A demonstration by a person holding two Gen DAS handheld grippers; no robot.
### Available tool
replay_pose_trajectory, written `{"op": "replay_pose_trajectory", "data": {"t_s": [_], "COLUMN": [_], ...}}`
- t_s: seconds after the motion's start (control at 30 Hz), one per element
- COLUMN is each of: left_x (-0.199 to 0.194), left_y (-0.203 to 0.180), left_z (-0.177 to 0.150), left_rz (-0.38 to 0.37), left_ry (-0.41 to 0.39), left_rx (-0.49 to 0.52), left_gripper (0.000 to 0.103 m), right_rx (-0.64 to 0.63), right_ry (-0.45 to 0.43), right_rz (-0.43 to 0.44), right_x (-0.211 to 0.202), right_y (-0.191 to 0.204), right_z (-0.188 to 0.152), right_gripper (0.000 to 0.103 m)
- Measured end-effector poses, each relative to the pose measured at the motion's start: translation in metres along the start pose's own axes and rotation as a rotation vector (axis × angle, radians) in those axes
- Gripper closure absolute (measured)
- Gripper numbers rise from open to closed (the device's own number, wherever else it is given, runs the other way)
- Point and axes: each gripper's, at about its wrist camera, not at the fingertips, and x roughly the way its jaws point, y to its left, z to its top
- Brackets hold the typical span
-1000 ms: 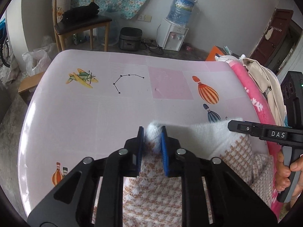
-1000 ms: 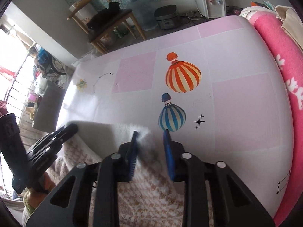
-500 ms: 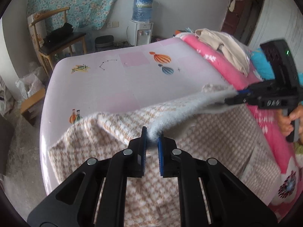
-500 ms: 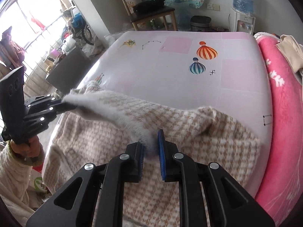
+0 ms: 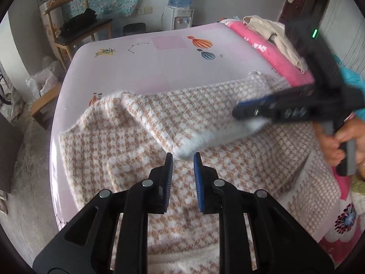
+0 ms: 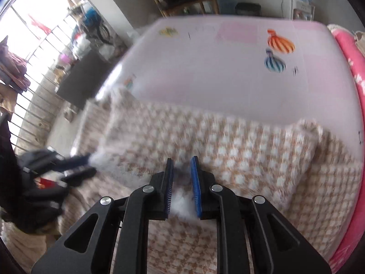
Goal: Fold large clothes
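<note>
A large brown-and-white houndstooth garment point(image 5: 146, 123) lies on the pink bed sheet point(image 5: 159, 68), its far part folded back toward me with a white hem point(image 5: 196, 143). My left gripper point(image 5: 182, 159) is open just short of that hem, holding nothing. My right gripper point(image 6: 182, 164) is open, with white fluffy hem point(image 6: 181, 202) loose between its jaws. The right gripper also shows blurred in the left wrist view point(image 5: 248, 109) over the hem. The garment fills the lower right wrist view point(image 6: 228, 155).
A pink blanket point(image 5: 269, 52) with beige clothes point(image 5: 273, 32) runs along the bed's right side. A wooden chair point(image 5: 75, 29), a water dispenser point(image 5: 180, 6) and a rice cooker point(image 5: 134, 28) stand past the far end. Window bars point(image 6: 34, 68) are at left.
Both grippers pulled the white hem back toward me, folding the garment over itself, then opened and let go. The hem now lies on the cloth.
</note>
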Motion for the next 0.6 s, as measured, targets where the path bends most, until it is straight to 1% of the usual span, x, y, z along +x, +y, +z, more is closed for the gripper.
{"op": "replay_pose_trajectory", "data": {"t_s": [0.03,0.07,0.13,0.17,0.2,0.23,0.3,0.37,0.4,0.47,0.5,0.57,0.6], "left_x": [-0.01,-0.02,-0.036,-0.041,-0.045,-0.046,-0.042,-0.026,-0.015,0.017,0.035,0.07,0.085], "left_y": [0.003,0.007,0.013,0.014,0.014,0.014,0.011,0.004,0.001,-0.004,-0.004,-0.003,-0.001], "left_z": [-0.003,-0.005,-0.004,-0.002,0.002,0.007,0.022,0.044,0.053,0.071,0.077,0.082,0.08], "left_rz": [-0.01,-0.012,0.001,0.009,0.008,0.004,-0.011,-0.049,-0.059,-0.066,-0.062,-0.024,0.015], "left_ry": [-0.014,-0.027,-0.057,-0.075,-0.094,-0.11,-0.137,-0.149,-0.145,-0.108,-0.08,-0.021,0.023], "left_rx": [-0.006,-0.012,-0.014,-0.012,-0.01,-0.01,-0.025,-0.034,-0.036,-0.053,-0.057,-0.055,-0.043], "left_gripper": [0.085,0.085,0.085,0.085,0.085,0.085,0.085,0.085,0.085,0.085,0.085,0.085,0.085], "right_rx": [-0.001,-0.017,-0.05,-0.059,-0.075,-0.093,-0.132,-0.132,-0.13,-0.123,-0.123,-0.128,-0.134], "right_ry": [-0.008,-0.039,-0.053,-0.066,-0.085,-0.117,-0.19,-0.246,-0.255,-0.25,-0.237,-0.214,-0.191], "right_rz": [0.0,-0.006,-0.035,-0.037,-0.038,-0.054,-0.106,-0.165,-0.193,-0.217,-0.233,-0.263,-0.283], "right_x": [0.004,0.0,-0.011,-0.019,-0.028,-0.038,-0.059,-0.069,-0.068,-0.056,-0.047,-0.029,-0.019], "right_y": [-0.002,0.0,0.005,0.006,0.009,0.011,0.012,0.009,0.006,0.001,-0.003,-0.011,-0.017], "right_z": [-0.013,-0.021,-0.031,-0.034,-0.034,-0.033,-0.025,-0.011,-0.001,0.013,0.02,0.028,0.028], "right_gripper": [0.086,0.086,0.08,0.072,0.069,0.069,0.065,0.064,0.064,0.064,0.064,0.064,0.064]}}
